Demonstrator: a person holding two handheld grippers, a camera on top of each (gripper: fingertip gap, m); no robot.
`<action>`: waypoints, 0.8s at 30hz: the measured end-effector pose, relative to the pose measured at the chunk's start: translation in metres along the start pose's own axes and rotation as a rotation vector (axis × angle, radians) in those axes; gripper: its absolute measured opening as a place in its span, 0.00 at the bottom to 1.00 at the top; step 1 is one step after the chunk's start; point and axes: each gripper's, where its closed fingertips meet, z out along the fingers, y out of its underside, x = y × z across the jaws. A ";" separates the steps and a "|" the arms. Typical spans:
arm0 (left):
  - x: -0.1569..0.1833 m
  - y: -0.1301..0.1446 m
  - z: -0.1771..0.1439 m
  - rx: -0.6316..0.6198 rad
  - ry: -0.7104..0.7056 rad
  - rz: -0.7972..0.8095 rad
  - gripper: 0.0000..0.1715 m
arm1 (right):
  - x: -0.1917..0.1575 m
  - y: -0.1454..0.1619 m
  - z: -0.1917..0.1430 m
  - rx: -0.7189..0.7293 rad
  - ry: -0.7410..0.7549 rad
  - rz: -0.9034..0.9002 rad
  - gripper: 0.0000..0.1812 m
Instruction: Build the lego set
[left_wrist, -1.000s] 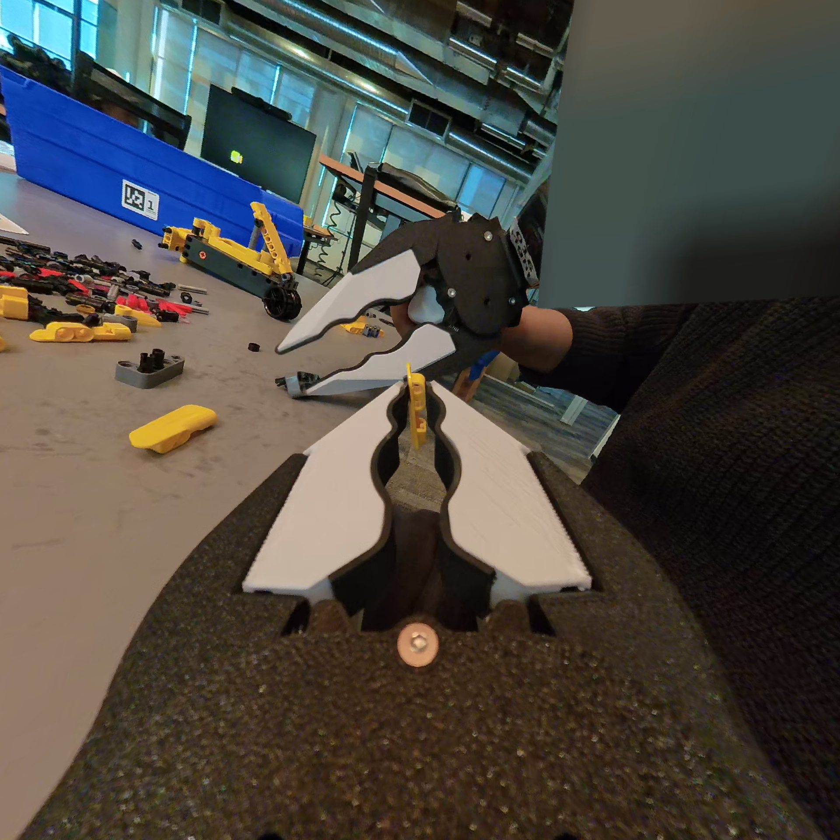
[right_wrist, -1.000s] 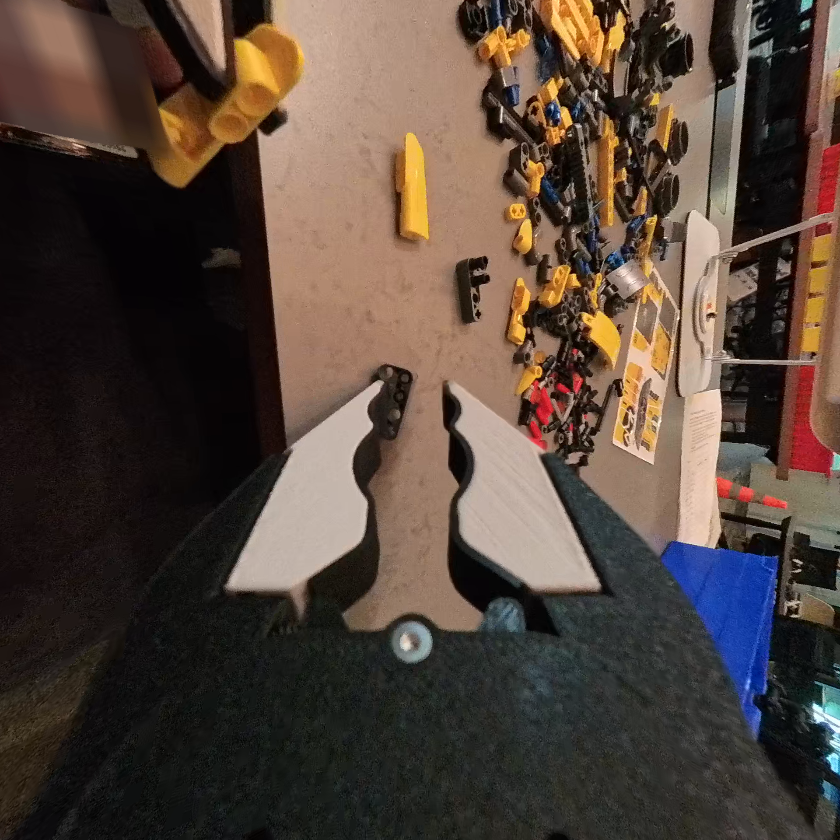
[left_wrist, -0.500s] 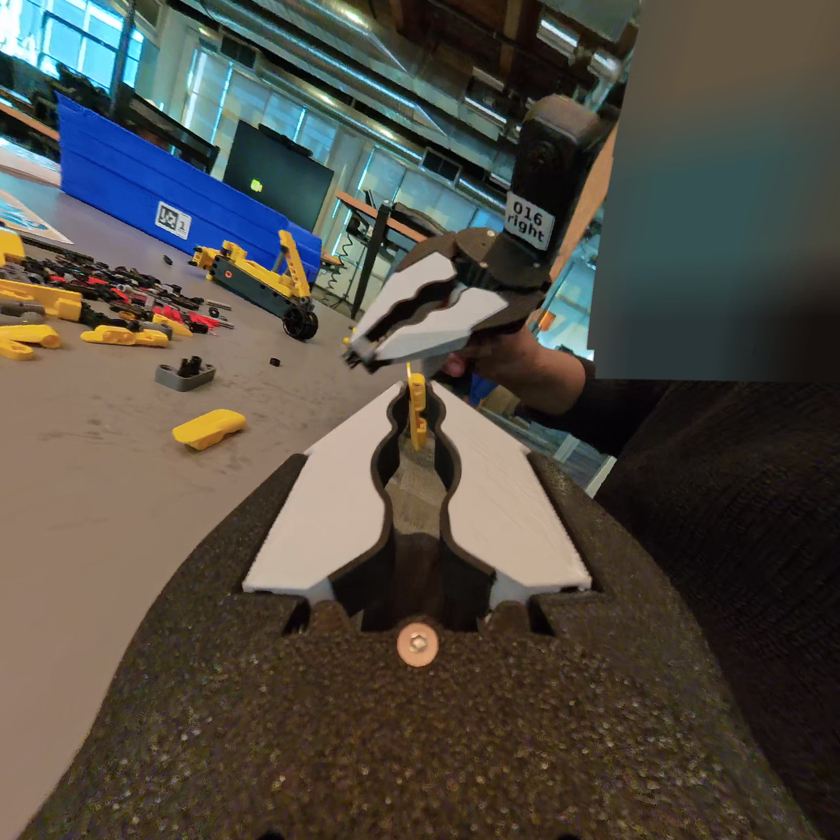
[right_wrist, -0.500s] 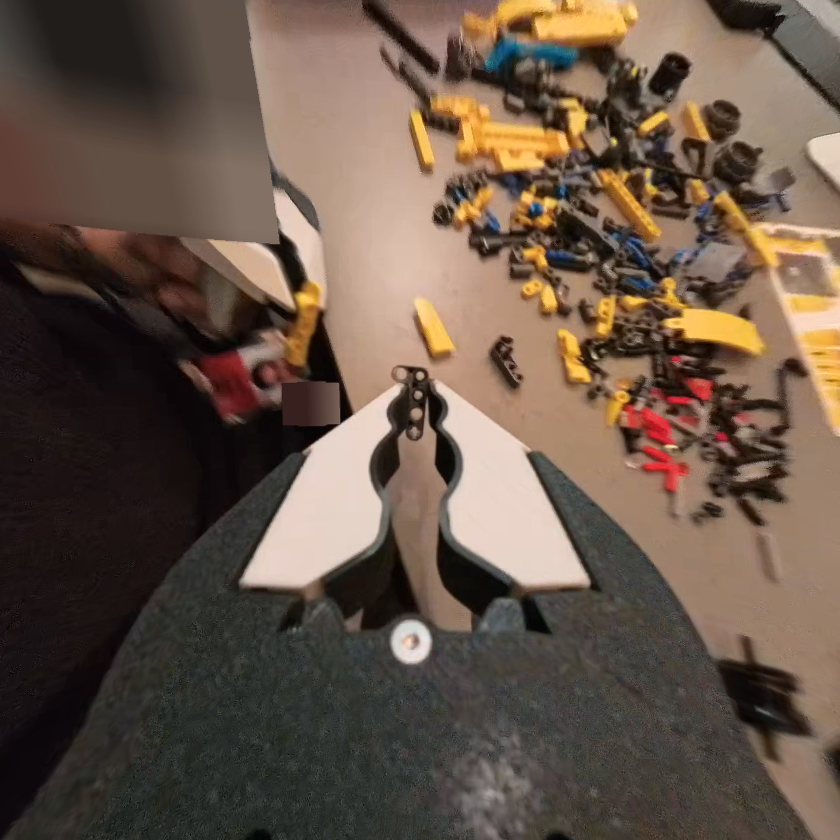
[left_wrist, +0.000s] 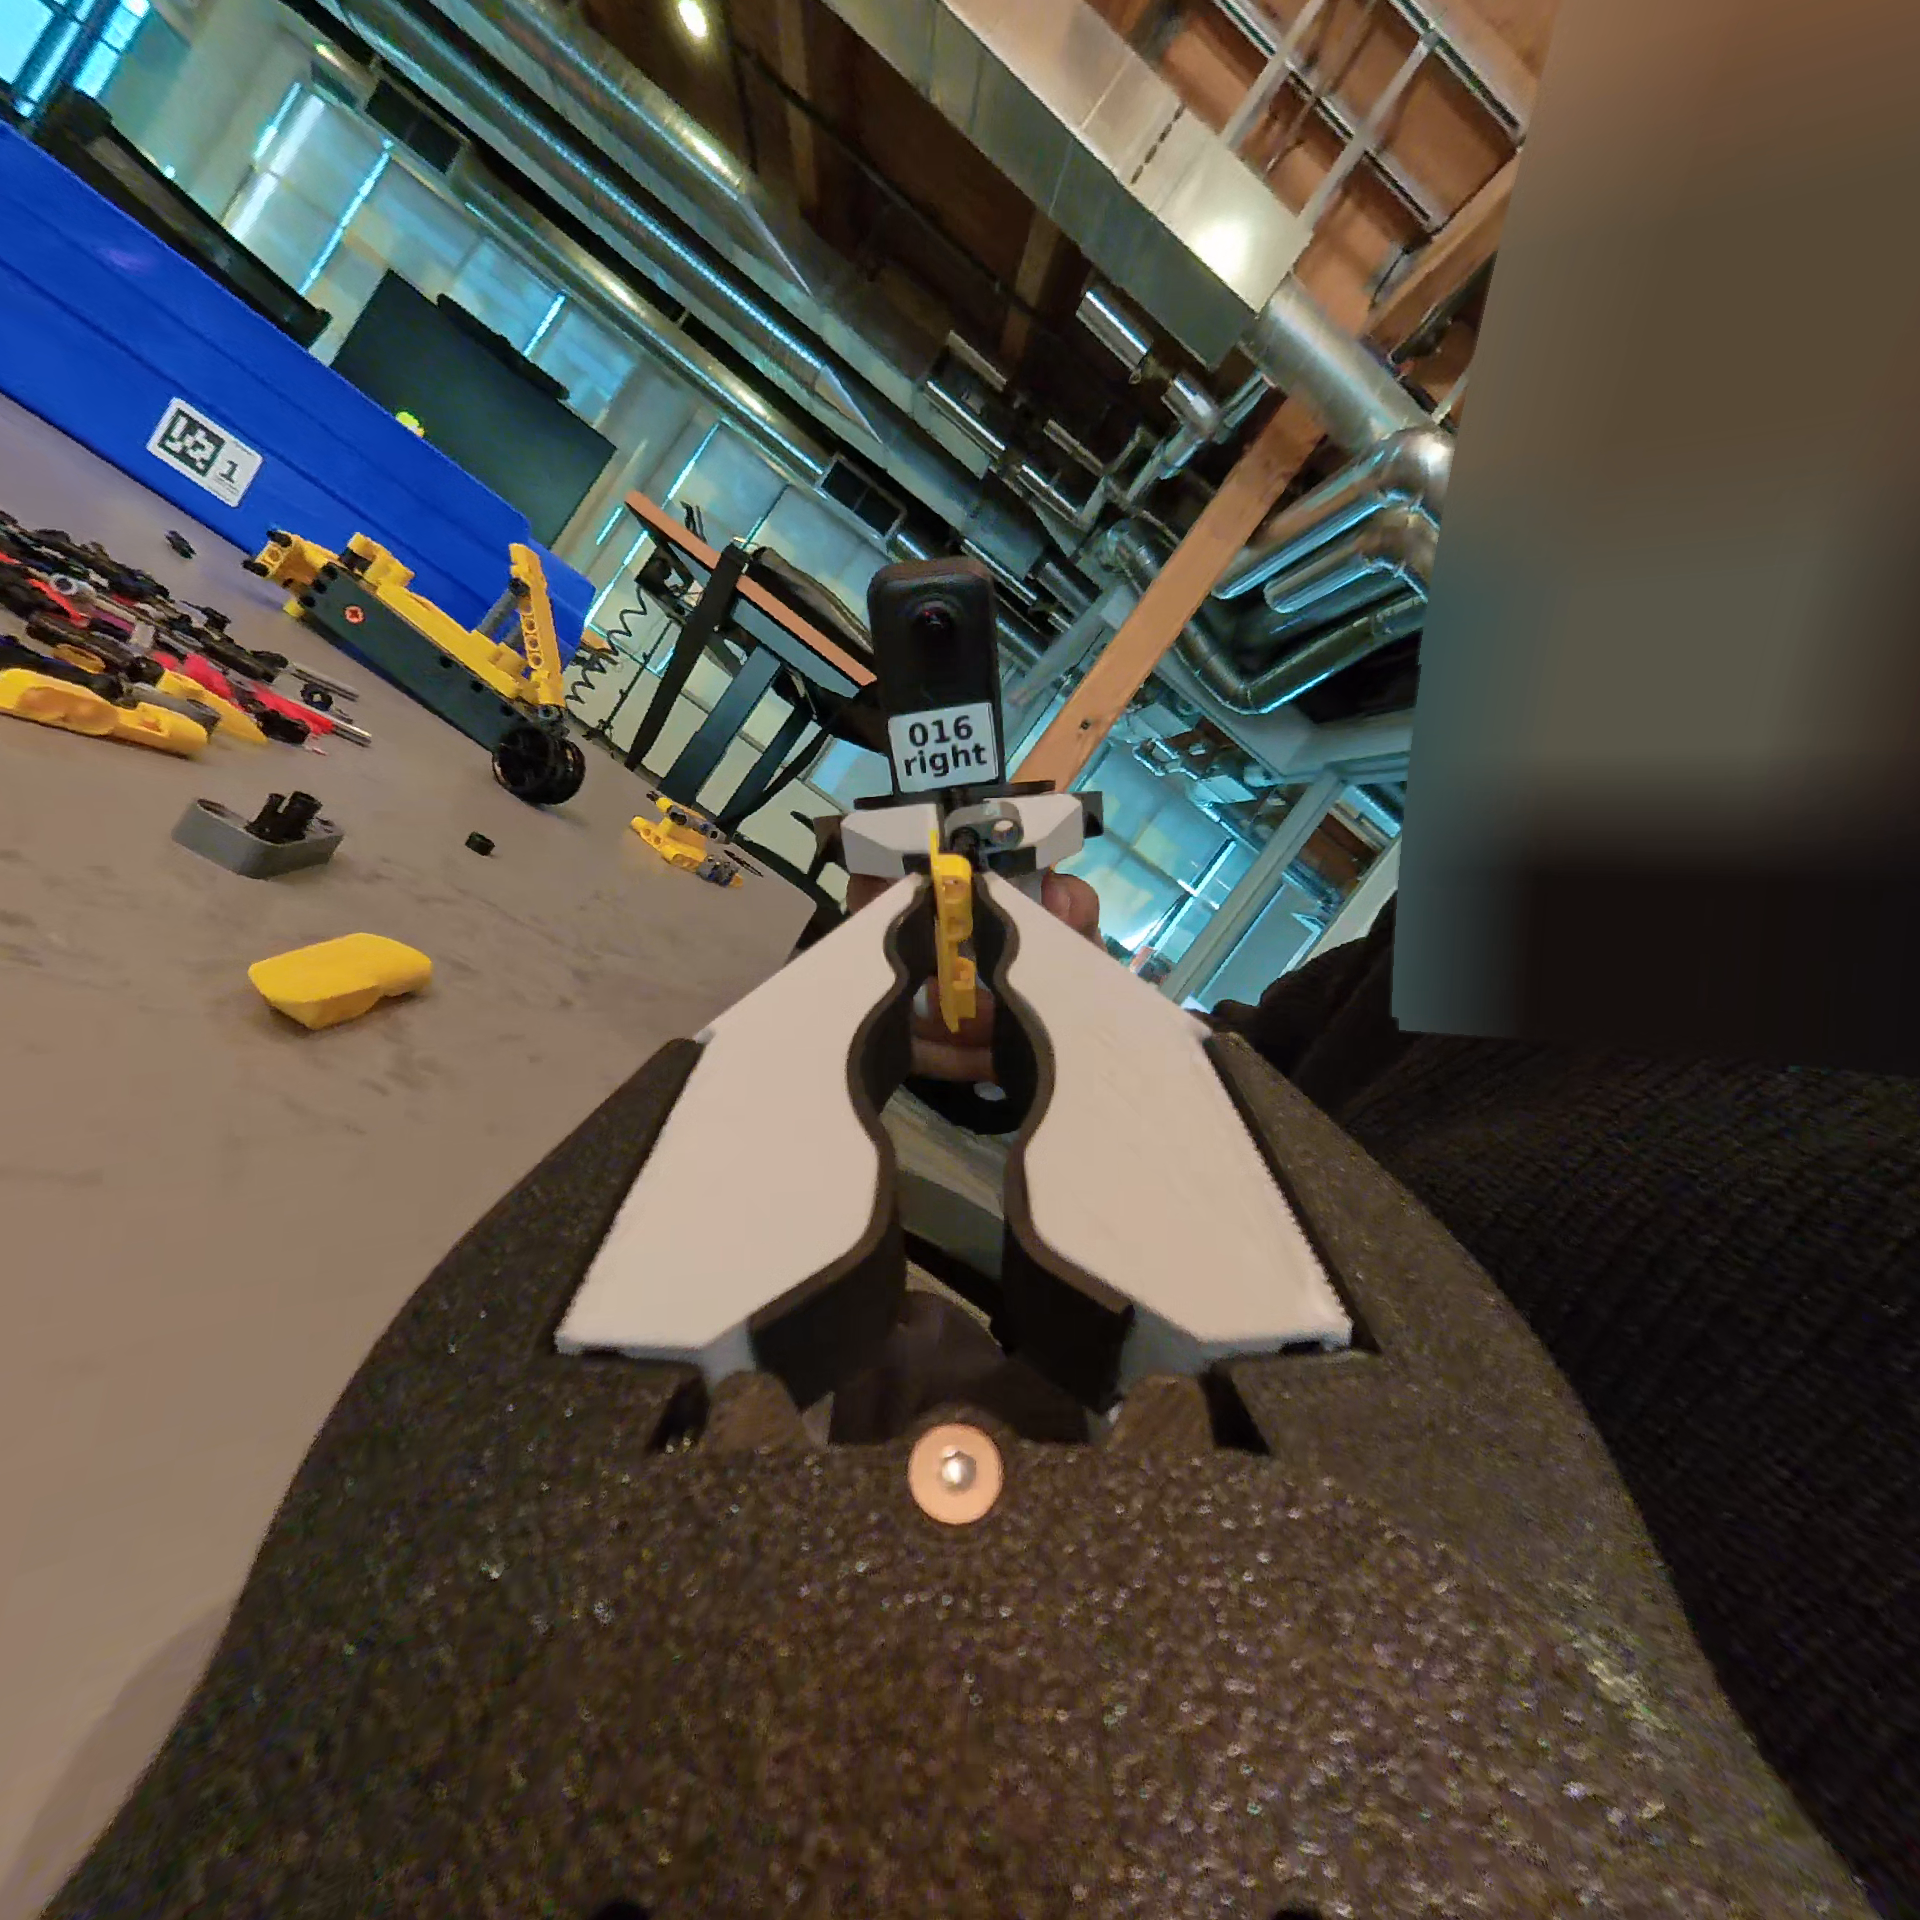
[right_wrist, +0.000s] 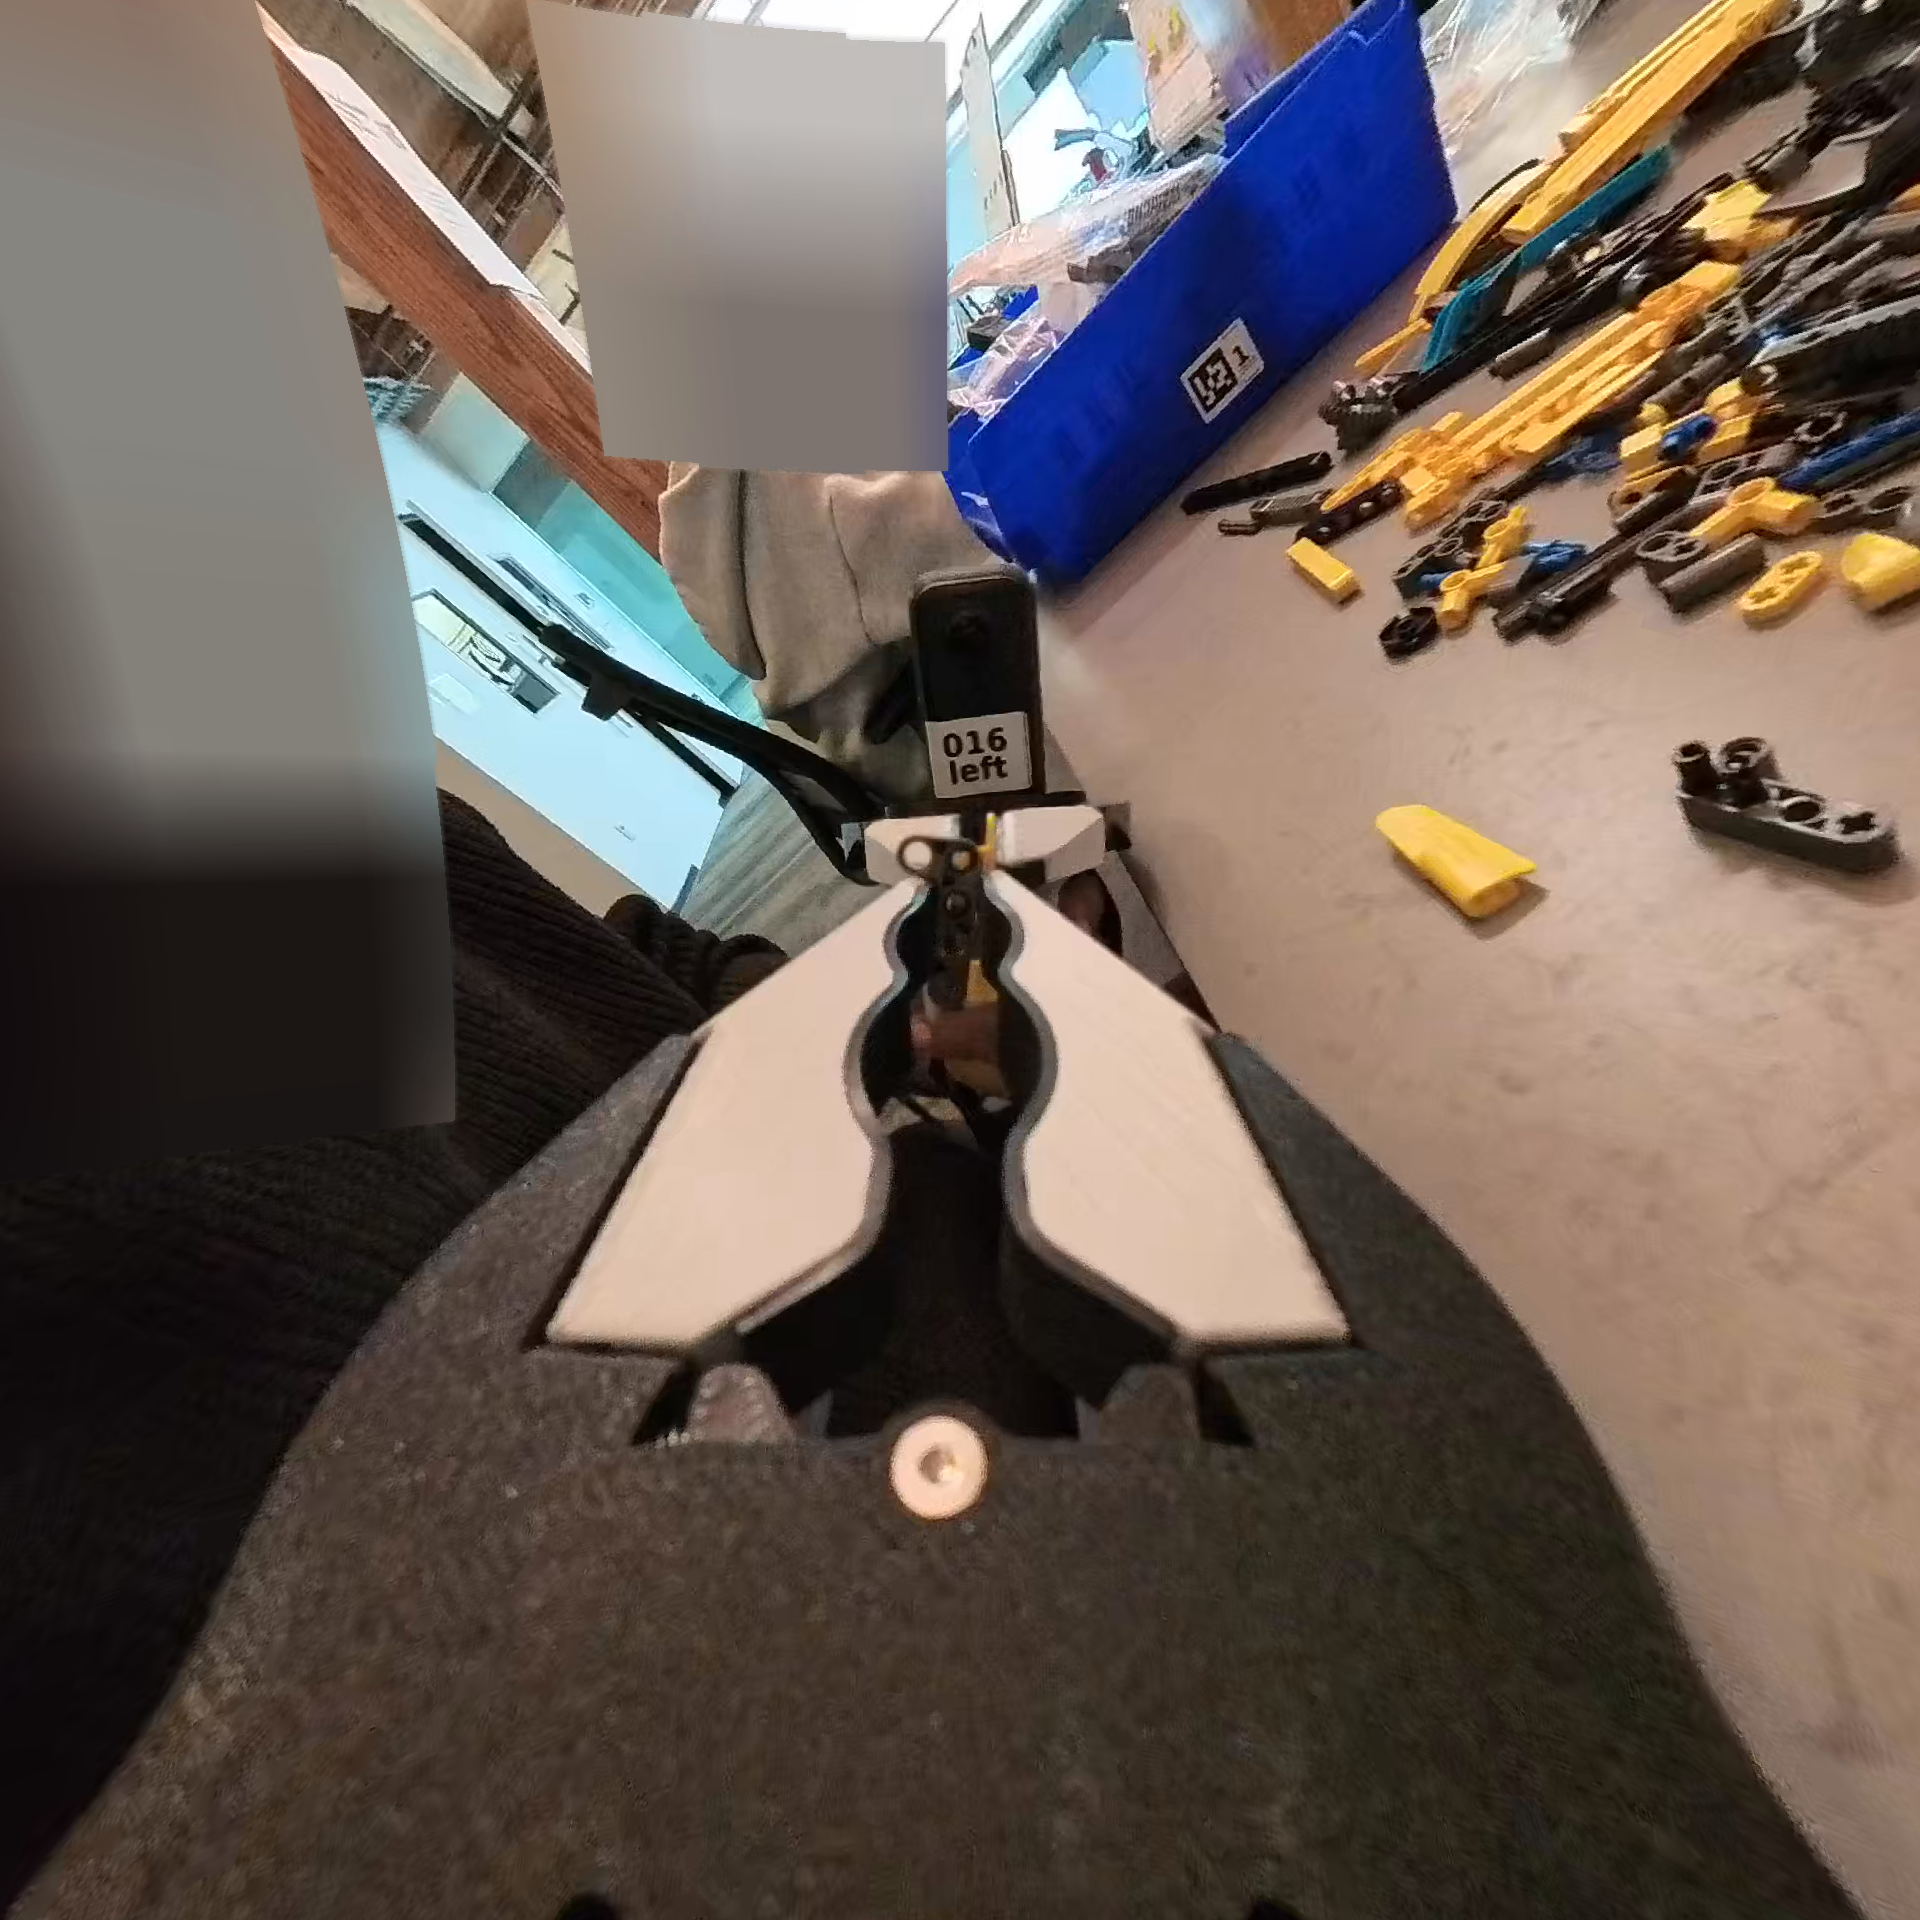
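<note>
The yellow beam (left_wrist: 951, 925), a thin perforated building piece, stands nearly upright at the centre of the left wrist view, pinched between the tips of the left tool (left_wrist: 951, 894), whose 2 white fingers (left_wrist: 769, 1132) are closed on it. Directly behind it, facing the camera, is the right tool (left_wrist: 961, 844), its tips closed on a small dark grey beam (left_wrist: 992, 831) with round holes; that piece meets the top of the yellow beam. In the right wrist view the right tool (right_wrist: 954, 883) sits at the centre with the dark grey beam (right_wrist: 948, 868) clamped at its tips, and the left tool (right_wrist: 987, 836) faces it, a sliver of the yellow beam (right_wrist: 992, 836) showing between its white tips. Both tools are held in the air past the edge of the grey counter (left_wrist: 208, 1143), in front of a person's dark knitted sleeve (left_wrist: 1662, 1247). On the counter at the left of the left wrist view lie a curved yellow panel (left_wrist: 341, 977), a grey block with black pins (left_wrist: 258, 831), a partly built yellow and dark model with a black wheel (left_wrist: 436, 644), and a spread of loose yellow, black and red pieces (left_wrist: 114, 665). A blue bin (left_wrist: 94, 353) with a square marker stands behind them at the upper left. In the right wrist view the same yellow panel (right_wrist: 1455, 860) and a dark beam with pins (right_wrist: 1777, 805) lie at the right, the blue bin (right_wrist: 1195, 343) above them.
</note>
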 end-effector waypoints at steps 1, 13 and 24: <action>0.001 0.000 0.000 0.001 0.007 -0.006 0.03 | 0.000 0.001 0.000 -0.008 0.001 0.001 0.04; 0.001 0.008 0.004 -0.050 0.011 -0.048 0.03 | 0.003 0.008 -0.006 -0.087 -0.027 0.077 0.03; 0.001 0.021 0.007 -0.145 0.001 -0.041 0.03 | 0.003 0.019 -0.014 -0.273 0.008 0.031 0.03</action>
